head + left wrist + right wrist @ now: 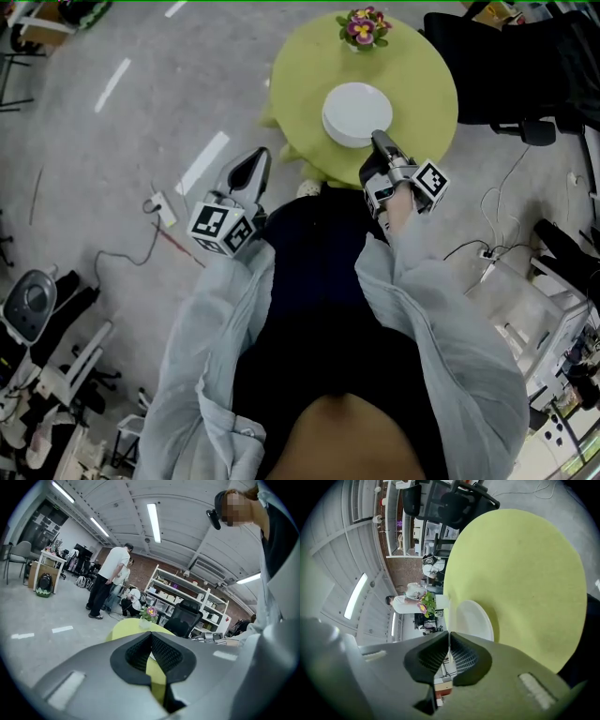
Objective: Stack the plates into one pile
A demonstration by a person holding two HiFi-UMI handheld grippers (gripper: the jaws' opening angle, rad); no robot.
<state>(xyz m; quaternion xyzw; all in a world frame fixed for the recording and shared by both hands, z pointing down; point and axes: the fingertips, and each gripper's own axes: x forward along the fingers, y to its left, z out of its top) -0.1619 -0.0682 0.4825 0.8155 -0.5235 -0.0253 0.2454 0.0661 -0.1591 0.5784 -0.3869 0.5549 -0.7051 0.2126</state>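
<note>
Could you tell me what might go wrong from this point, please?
The shut right claw is at the near rim of the white plate; a nudge could slide it over the green tablecloth towards the flower pot. The cloth hangs loosely at the table edge, so a snag might drag everything on it. A power strip and its cable lie on the floor by the person, a possible trip hazard.

pale grey shirt point(450, 375) over dark top point(319, 309), grey grippers point(380, 142) with marker cubes point(222, 230), black pads point(165, 654)
</note>
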